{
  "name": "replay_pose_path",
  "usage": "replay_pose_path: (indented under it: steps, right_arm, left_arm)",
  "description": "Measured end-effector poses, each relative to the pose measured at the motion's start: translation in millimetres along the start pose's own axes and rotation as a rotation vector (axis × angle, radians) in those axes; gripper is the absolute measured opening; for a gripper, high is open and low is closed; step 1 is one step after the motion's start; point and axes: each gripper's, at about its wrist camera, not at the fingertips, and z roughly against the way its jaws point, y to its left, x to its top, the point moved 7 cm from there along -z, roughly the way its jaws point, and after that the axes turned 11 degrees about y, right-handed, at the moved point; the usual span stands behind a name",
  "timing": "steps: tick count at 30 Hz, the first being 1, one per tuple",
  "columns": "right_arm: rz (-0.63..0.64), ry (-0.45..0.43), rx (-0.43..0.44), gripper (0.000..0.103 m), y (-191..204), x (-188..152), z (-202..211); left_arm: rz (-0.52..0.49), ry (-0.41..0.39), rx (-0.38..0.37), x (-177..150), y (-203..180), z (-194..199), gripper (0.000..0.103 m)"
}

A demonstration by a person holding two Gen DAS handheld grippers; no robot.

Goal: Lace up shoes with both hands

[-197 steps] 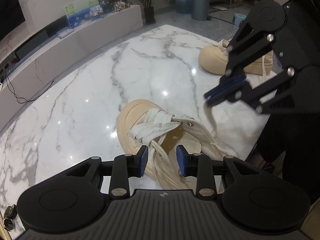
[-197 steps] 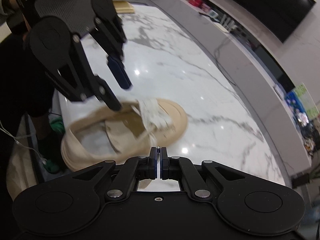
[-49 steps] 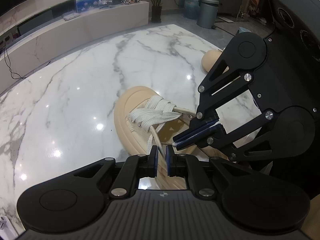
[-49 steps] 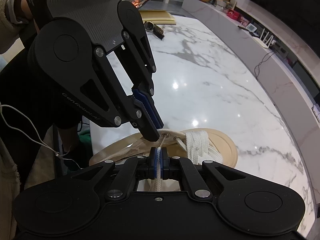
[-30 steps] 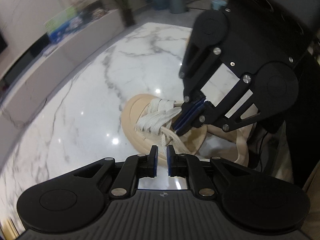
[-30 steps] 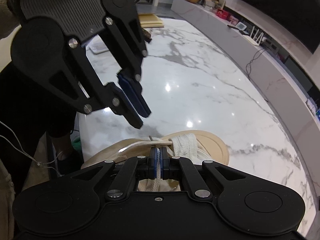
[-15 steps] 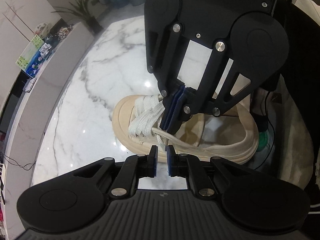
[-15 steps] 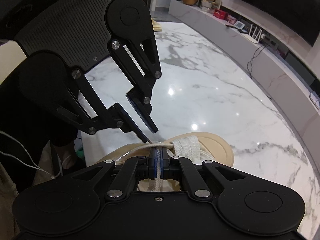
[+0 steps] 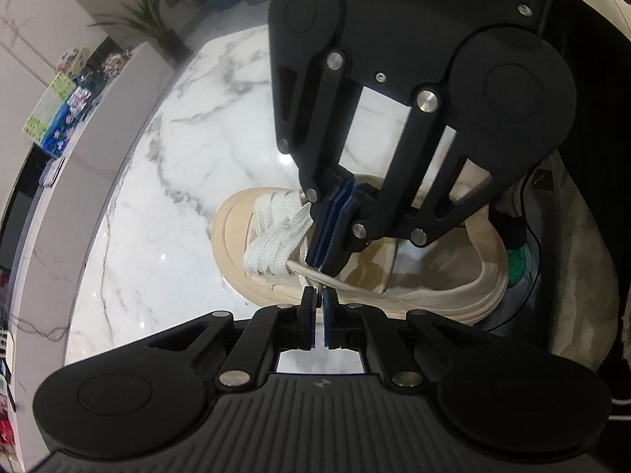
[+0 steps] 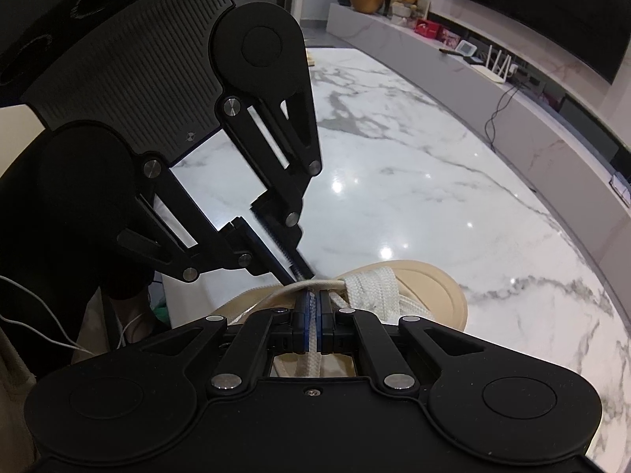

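Marble tabletop (image 9: 189,165) carries a cream shoe (image 9: 394,276); right gripper (image 10: 313,303) pinches its white lace (image 10: 311,339), left gripper (image 9: 319,295) has just closed on the lace tip beside an eyelet. Threading underway; next, seemingly, pull it through

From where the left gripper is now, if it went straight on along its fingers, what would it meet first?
Most likely the lace stretched just ahead of the left gripper, then the side of the beige shoe. The right gripper is close behind the lace, so depth between them is hard to judge.
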Motion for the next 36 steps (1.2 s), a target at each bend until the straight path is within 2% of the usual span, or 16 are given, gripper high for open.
replay_pose_path:
  steps: [5, 8, 9, 16, 20, 25, 29, 36]
  right_arm:
    - [-0.043, -0.018, -0.023, 0.006, -3, -1, 10]
    - [-0.09, -0.038, -0.044, 0.018, -4, -7, 21]
    - [-0.106, -0.045, -0.052, 0.019, -5, -9, 25]
    - [-0.21, -0.042, -0.088, 0.019, 0, -32, 42]
    - [-0.227, -0.036, -0.106, 0.019, 4, -35, 45]
    - [-0.163, -0.039, -0.118, 0.019, 14, -24, 45]
    - [-0.085, -0.014, -0.156, 0.019, 20, -20, 39]
    - [-0.005, 0.026, -0.201, 0.019, 20, -18, 23]
  left_arm:
    - [0.069, -0.007, -0.024, -5, 5, 7, 0.002]
    - [0.082, -0.008, -0.015, -9, 4, 14, 0.002]
    - [0.085, -0.008, -0.012, -11, 4, 16, 0.002]
    - [0.119, 0.015, 0.032, -26, 3, 35, 0.001]
    - [0.14, 0.018, 0.053, -32, -1, 45, 0.001]
    - [0.107, 0.0, 0.057, -25, -9, 48, 0.003]
    - [0.088, -0.024, 0.093, -22, -12, 48, 0.016]
    - [0.098, -0.078, 0.078, -19, -11, 45, 0.016]
